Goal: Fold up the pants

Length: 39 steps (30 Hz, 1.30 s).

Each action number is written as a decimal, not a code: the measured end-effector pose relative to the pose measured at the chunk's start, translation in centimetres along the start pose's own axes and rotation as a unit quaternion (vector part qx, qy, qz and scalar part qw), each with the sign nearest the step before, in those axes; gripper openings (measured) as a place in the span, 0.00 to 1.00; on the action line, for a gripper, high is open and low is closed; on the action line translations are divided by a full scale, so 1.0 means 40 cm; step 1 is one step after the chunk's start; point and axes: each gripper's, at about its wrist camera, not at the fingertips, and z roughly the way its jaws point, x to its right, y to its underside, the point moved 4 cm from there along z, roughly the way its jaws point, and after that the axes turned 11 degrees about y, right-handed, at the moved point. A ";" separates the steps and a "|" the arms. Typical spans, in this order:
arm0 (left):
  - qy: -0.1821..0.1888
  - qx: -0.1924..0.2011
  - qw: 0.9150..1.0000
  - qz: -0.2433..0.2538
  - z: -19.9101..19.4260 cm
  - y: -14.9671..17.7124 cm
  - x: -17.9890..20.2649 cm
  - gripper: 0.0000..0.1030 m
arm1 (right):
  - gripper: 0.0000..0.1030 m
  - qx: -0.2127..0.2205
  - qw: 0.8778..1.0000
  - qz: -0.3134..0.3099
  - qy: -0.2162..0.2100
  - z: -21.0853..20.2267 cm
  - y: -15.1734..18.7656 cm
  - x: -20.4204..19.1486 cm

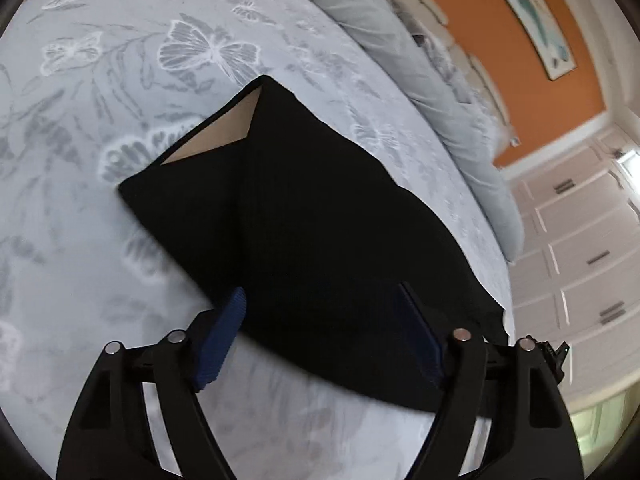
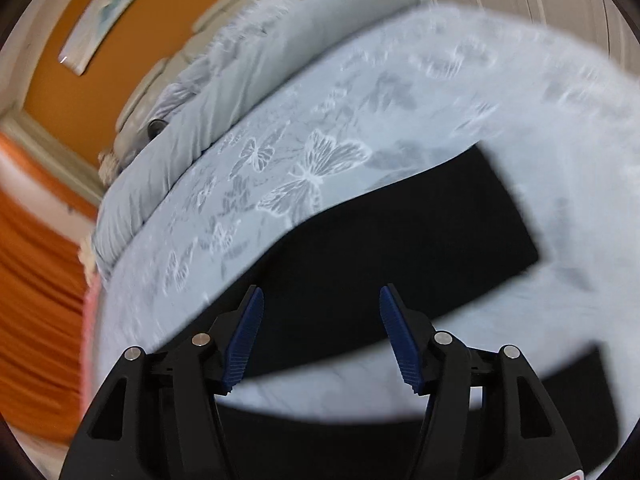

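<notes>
An orange wall [image 1: 500, 40] with one framed picture [image 1: 528, 12] stands behind a bed whose pale blue bedspread [image 1: 120, 80] is printed with white butterflies; one grey rolled duvet [image 1: 400, 48] lies along its far edge, and white cupboard doors [image 1: 580, 240] fill the side at three o'clock in the left wrist view.

One pair of black pants [image 1: 320, 220] lies flat on the bedspread. In the left wrist view the cloth spreads from the centre toward five o'clock, with a tan lining [image 1: 216, 136] showing at its eleven o'clock corner. In the right wrist view one leg runs from the centre to a squared end at three o'clock, and a second dark band crosses at six o'clock.

Two grippers are in sight, each with two blue pads. The left gripper [image 1: 320, 312] stands wide apart above the near edge of the pants, holding nothing. The right gripper [image 2: 320, 312] is spread fairly wide above the leg, also empty; blur hides whether either touches the cloth.
</notes>
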 end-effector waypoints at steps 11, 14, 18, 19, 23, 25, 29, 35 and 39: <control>-0.021 -0.011 0.999 -0.037 0.066 -0.081 -0.044 0.22 | 0.04 -0.037 0.996 0.062 0.053 0.247 -0.056 -0.109; -0.022 -0.024 0.998 -0.050 0.067 -0.086 -0.065 0.05 | 0.04 0.000 0.998 0.050 0.042 0.187 -0.043 -0.118; -0.003 -0.005 0.999 -0.034 0.005 -0.100 -0.046 0.04 | 0.04 0.067 0.997 -0.019 0.017 -0.011 0.018 -0.134; 0.006 0.002 1.000 -0.025 -0.022 -0.107 -0.032 0.04 | 0.04 0.078 0.996 -0.031 0.013 -0.055 0.035 -0.132; 0.010 0.011 1.000 -0.014 -0.113 -0.101 -0.023 0.04 | 0.04 0.119 0.990 -0.069 -0.007 -0.277 0.178 -0.070; 0.004 0.016 1.000 -0.015 -0.148 -0.094 -0.037 0.04 | 0.04 0.122 0.990 -0.074 -0.012 -0.339 0.248 -0.022; -0.006 0.029 0.999 -0.025 -0.202 -0.085 -0.086 0.04 | 0.04 0.089 0.991 -0.093 0.022 -0.322 0.374 0.072; -0.028 0.020 0.998 -0.051 -0.170 -0.053 -0.146 0.06 | 0.26 0.038 0.992 -0.093 0.072 -0.245 0.433 0.164; -0.065 0.055 0.996 -0.017 -0.204 -0.023 -0.086 0.07 | 0.72 0.166 0.975 -0.081 0.121 -0.395 0.421 0.192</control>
